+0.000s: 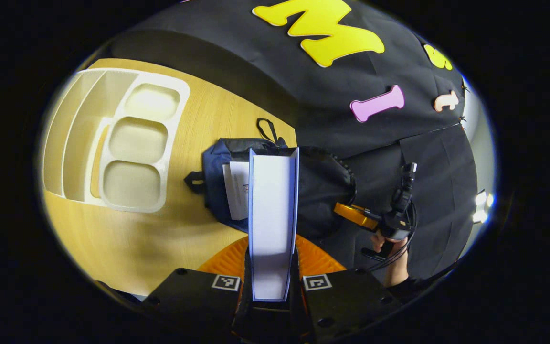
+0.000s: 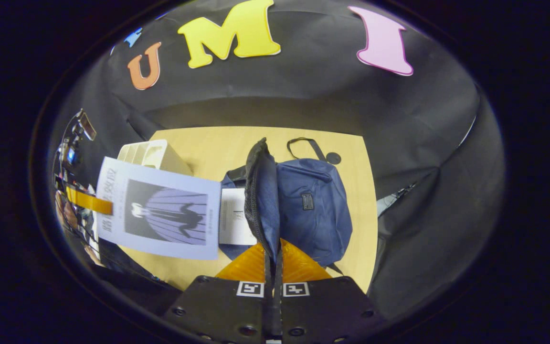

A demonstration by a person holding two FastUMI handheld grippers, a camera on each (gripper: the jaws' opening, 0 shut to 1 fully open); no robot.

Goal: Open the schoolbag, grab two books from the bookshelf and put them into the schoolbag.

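My left gripper [image 1: 272,282] pinches a thin, flat book [image 1: 273,215] edge-on between both fingers, poised over the soft navy fabric schoolbag [image 2: 313,210] lying mid-table on pale wood-grain table [image 2: 208,143]. My right gripper [image 2: 272,260] clamps the bag's mesh-lined flap [image 2: 260,191], lifting it. Another book [image 2: 234,217] sits inside. The white plastic bookshelf [image 1: 127,143] stands near the far-left corner.

Navy-blue fabric schoolbag [image 2: 313,210] with black mesh lining. Pale lilac paperback book [image 2: 160,215] bearing a dark striped cover picture. Cream plastic bookshelf [image 1: 112,143] on light wood-grain surface [image 1: 127,239].
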